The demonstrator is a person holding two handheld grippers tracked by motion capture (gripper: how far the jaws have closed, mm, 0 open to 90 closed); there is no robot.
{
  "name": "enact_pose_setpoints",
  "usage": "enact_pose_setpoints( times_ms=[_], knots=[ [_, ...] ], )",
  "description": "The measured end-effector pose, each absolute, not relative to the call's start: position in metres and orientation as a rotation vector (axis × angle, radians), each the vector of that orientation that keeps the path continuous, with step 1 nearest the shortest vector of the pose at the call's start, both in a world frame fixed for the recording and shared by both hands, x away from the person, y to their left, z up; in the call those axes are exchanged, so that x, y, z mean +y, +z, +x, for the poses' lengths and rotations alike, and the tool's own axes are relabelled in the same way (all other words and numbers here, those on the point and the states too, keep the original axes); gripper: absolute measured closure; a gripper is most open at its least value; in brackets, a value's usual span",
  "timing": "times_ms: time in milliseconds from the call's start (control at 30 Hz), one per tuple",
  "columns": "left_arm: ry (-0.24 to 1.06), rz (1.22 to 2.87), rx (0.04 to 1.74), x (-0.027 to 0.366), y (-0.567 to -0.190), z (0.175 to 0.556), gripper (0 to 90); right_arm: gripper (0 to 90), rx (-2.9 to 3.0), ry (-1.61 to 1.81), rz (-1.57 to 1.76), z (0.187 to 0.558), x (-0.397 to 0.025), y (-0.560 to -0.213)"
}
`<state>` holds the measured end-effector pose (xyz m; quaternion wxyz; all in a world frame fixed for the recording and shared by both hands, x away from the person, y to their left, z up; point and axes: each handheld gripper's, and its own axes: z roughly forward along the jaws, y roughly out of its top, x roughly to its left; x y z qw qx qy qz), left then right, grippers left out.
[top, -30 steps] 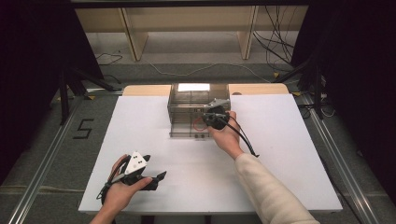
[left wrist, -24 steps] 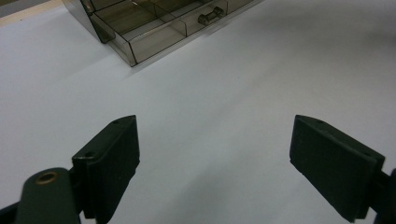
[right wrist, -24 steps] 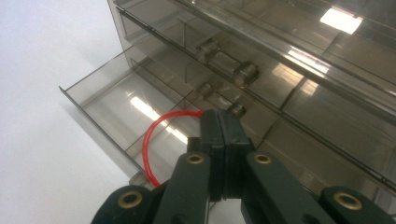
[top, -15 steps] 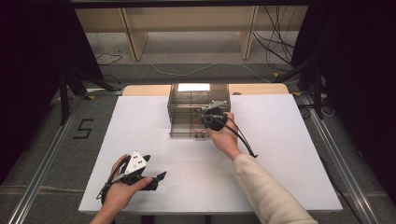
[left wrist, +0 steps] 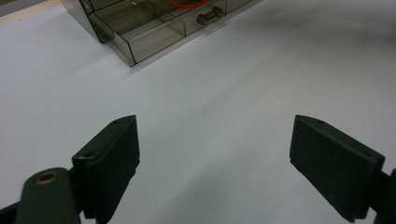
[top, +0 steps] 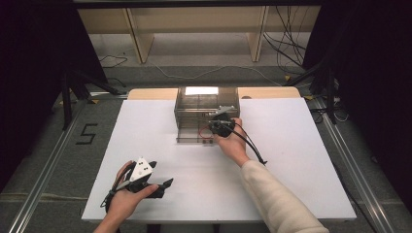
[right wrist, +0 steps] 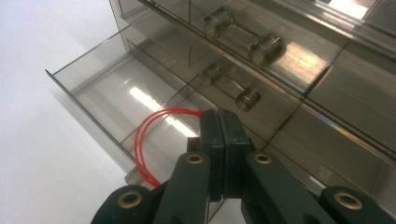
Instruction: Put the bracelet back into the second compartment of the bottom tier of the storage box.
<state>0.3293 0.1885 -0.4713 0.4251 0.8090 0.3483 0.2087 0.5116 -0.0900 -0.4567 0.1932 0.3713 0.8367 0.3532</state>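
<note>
Two grippers: right gripper [right wrist: 219, 122], jaws pressed together on a thin red wire loop [right wrist: 144, 144], holds it over the open bottom drawer [right wrist: 107, 88] of a smoky clear plastic drawer cabinet [top: 199, 109]. Left gripper [left wrist: 215, 154] rests near the white table's [top: 291, 160] front edge, jaws wide apart, nothing btwn them.

Red loop [right wrist: 144, 144]: lower end hidden behind the right gripper [right wrist: 219, 122] jaws; grip point not visible. Drawer unit [right wrist: 261, 60] cut off at top and right edges. High view: loop too small to resolve. Left gripper [left wrist: 233, 154] jaws cropped at bottom edge.
</note>
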Motion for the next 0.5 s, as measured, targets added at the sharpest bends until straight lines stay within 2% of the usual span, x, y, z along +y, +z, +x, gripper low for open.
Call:
enact_pose_setpoints(
  times_ms=[500],
  knots=[
    [0.520, 2.029, 0.866, 0.1884, -0.4713, 0.3293, 15.9, 90.0, 2.326, 0.978, 1.084, 0.5181, -0.0938, -0.4622]
  ],
)
